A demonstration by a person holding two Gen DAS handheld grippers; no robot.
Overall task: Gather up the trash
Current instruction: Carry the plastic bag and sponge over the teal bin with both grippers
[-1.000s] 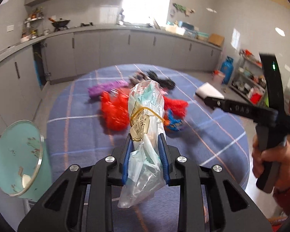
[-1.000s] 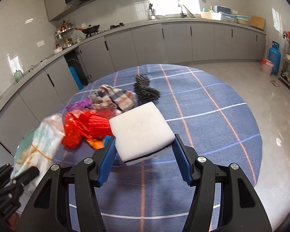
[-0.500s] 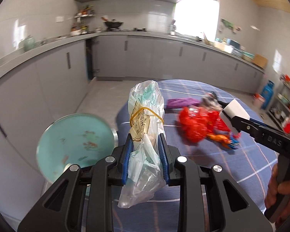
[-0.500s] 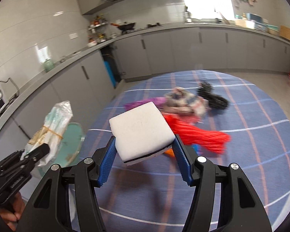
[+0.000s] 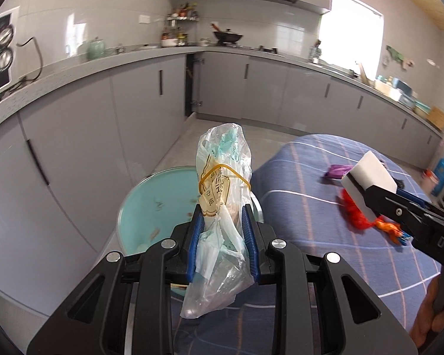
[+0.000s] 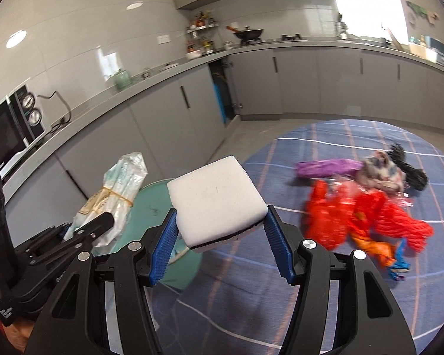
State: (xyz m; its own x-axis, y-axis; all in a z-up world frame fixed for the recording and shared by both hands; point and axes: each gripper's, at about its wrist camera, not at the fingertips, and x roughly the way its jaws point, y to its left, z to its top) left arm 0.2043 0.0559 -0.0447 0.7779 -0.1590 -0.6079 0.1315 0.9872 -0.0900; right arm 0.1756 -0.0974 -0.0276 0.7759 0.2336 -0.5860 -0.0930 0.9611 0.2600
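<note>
Trash is in both grippers: the left gripper (image 5: 222, 242) pinches a plastic bag (image 5: 222, 195) bound with a rubber band, and the right gripper (image 6: 220, 244) clamps a white sponge (image 6: 216, 198). Both hang above the rim of the teal bin (image 5: 139, 207) beside the blue-clothed table (image 6: 325, 295). Released off-centre, the limp bag could snag the rim and fall to the floor. More litter (image 6: 367, 222) waits on the cloth.

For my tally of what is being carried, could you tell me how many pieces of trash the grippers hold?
2: a banded plastic bag in the left gripper, and a white sponge in the right gripper.
</note>
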